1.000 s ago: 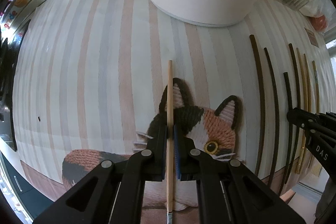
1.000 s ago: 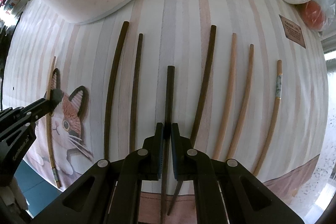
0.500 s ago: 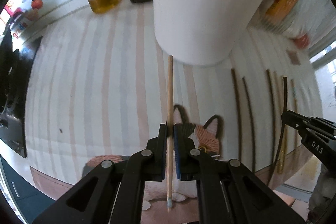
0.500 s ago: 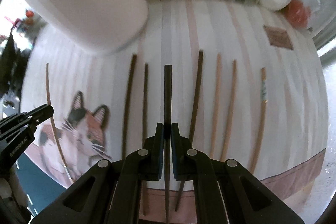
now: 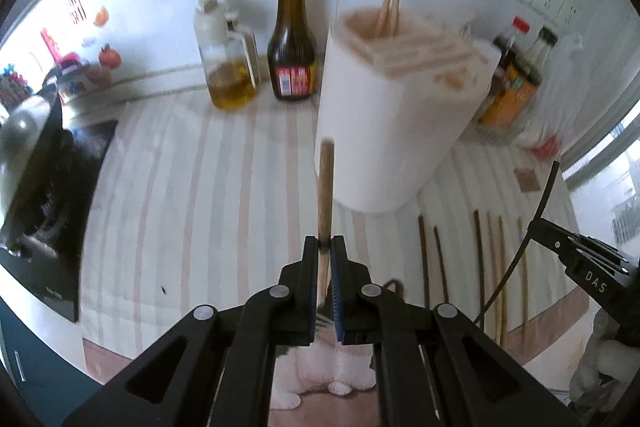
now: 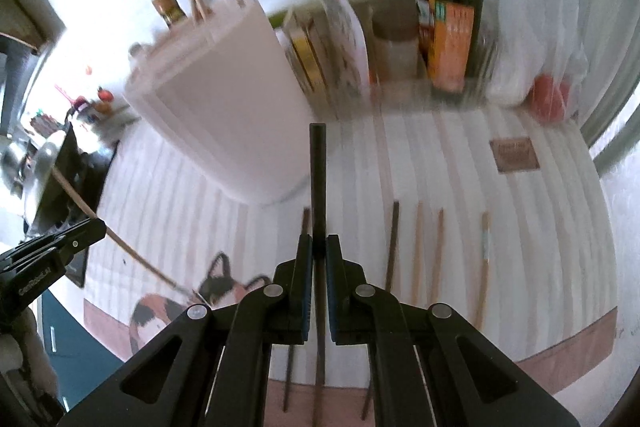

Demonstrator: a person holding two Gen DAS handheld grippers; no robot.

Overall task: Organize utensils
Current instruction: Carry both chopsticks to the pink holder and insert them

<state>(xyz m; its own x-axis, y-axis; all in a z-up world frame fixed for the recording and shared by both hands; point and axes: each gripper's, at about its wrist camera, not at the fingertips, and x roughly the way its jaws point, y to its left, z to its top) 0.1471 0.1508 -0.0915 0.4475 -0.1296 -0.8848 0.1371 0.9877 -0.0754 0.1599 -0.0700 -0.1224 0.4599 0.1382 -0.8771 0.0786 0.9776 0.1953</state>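
A light wooden chopstick point(image 5: 325, 187) is gripped in the left claw point(image 5: 325, 259) and a dark chopstick point(image 6: 319, 179) in the right claw point(image 6: 319, 255), each to be aimed into the white utensil holder point(image 5: 392, 131).

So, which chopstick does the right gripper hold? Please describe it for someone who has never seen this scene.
Find the tall white holder on the striped mat. In front of it, the right gripper is shut on the black chopstick, lifted above the mat. Its neighbours lie flat on the mat, and the left gripper's chopstick is pale wood.

oil jug point(image 5: 230, 67) beside sauce bottle point(image 5: 294, 43); cat-patterned striped mat point(image 5: 180, 187).
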